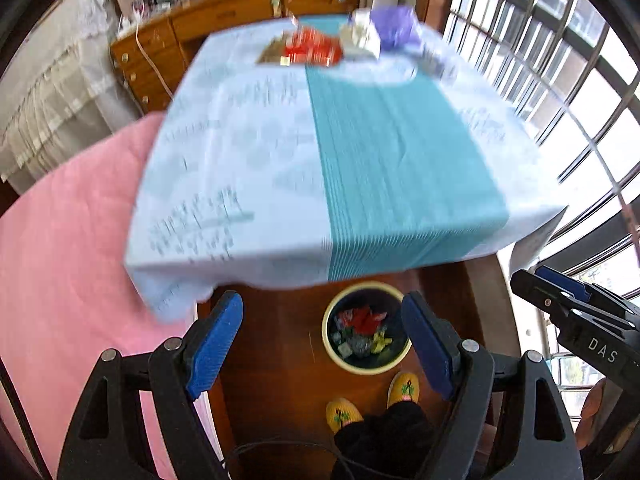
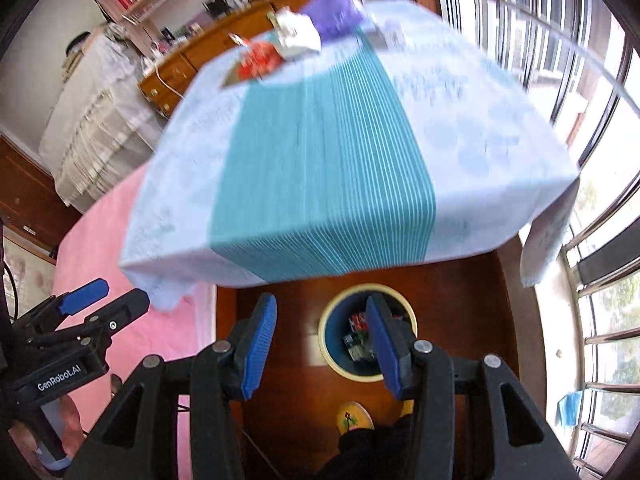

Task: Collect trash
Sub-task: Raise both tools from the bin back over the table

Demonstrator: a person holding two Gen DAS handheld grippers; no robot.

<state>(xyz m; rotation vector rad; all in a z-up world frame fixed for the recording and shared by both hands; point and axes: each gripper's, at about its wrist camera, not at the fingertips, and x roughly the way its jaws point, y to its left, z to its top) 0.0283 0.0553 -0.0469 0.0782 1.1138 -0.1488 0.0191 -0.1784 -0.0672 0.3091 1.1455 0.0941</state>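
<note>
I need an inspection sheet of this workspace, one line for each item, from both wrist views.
Surface: table under a pale blue cloth with a teal stripe; near part bare.
Job's things: round bin on the wooden floor, wrappers inside; red wrapper, crumpled white paper and purple bag at the far table edge.
Clutter: nothing seen beyond these.
Grippers: left tool open, empty; right tool open, narrower, empty.
Cables: thin dark cable near the person's feet.
Surroundings: pink bedcover, wooden dresser, barred window, yellow slippers.
</note>
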